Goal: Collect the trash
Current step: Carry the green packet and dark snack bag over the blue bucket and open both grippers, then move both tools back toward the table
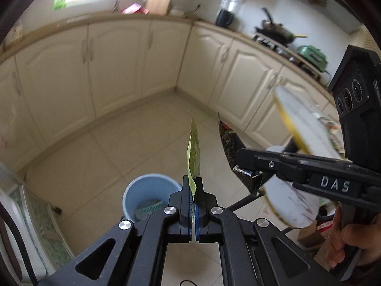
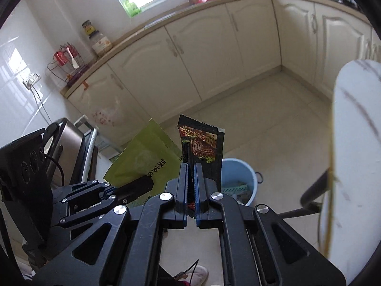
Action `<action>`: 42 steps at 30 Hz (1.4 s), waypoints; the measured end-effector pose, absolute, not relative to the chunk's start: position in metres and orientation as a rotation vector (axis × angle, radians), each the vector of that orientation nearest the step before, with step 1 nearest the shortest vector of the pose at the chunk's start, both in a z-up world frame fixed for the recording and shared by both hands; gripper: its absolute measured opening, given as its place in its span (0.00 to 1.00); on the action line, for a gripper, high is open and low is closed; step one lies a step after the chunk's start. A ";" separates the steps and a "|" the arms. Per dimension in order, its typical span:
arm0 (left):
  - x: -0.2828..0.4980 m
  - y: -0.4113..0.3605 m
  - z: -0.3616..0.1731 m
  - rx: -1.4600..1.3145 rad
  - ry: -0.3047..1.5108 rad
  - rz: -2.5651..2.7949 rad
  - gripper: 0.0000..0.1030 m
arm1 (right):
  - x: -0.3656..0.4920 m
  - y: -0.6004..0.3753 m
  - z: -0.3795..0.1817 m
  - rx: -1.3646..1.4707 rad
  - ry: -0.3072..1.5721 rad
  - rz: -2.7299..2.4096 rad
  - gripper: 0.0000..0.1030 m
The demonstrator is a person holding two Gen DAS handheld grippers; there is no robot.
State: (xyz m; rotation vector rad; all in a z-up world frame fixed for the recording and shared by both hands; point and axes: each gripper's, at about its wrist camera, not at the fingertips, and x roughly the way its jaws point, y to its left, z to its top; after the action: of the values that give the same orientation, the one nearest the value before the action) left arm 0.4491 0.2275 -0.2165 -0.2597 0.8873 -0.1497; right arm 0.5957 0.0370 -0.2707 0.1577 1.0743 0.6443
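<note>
Left wrist view: cream cabinets run along two walls and meet in a corner, carrying a long bench crowded with kitchen things, above a pale tiled floor. On the right a round white marble-patterned table with a yellowish edge is blurred. On the floor stands a light blue trash bin, with scraps of printed packaging already lying in its bottom; it sits below and just left of the left hand-held gripper. That gripper is clamped tight on a green wrapper, which is seen edge-on and sticks up from between the blue pads. To the right, the right hand-held gripper, held by a person's hand, is closed on a dark wrapper.

In the right wrist view the same bin lies beyond the fingers, slightly right. The right hand-held gripper pinches the dark wrapper, a black snack packet with a red and brown food picture and a serrated top, standing upright. Beside it on the left, the left hand-held gripper holds the flat green wrapper, printed with dark characters. Both wrappers are in the air, near the bin but not in it.
</note>
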 end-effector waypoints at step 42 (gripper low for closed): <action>0.548 0.226 -0.116 -0.124 0.665 0.125 0.77 | 0.555 -0.019 -0.191 0.107 0.795 0.468 0.89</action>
State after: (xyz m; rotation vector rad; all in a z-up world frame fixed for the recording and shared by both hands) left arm 0.5476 0.2257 -0.1162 -0.1243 0.6647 0.1246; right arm 0.5545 -0.0192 -0.1912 0.1074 0.7955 0.4677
